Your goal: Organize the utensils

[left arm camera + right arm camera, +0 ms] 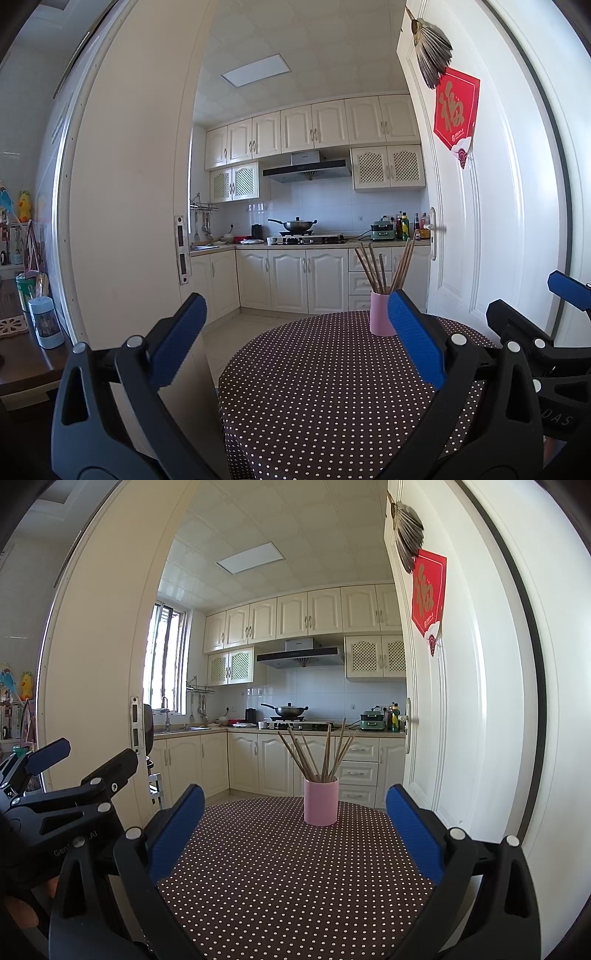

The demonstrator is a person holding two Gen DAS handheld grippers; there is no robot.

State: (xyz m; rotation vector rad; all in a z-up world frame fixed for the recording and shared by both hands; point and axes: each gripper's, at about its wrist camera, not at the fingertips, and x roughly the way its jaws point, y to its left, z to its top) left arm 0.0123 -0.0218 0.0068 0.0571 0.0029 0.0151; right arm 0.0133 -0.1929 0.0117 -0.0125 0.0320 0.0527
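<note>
Blue fingertip pads frame both views, and each gripper is spread wide with nothing between its fingers. From the right gripper (295, 834), the pink cup (320, 802) sits almost dead ahead, centred between the 2 fingers, at the far side of the polka-dot tablecloth (280, 886). From the left gripper (299, 347), the same pink cup (380, 314) lies off to the right, partly hidden behind that gripper's own right finger, so I judge the right hand better lined up for a straight reach.

Beyond the bare cloth, the cup stands upright, and the bundle of wooden chopsticks (321, 753) fans upward from it, long axes near vertical and splayed left and right at the tips. A pinch would have to come across a stick from the side, well above the rim, not along it.

Farther off, through the open doorway, the kitchen counter and a wok (288, 710) on the stove lie well apart from the table.
</note>
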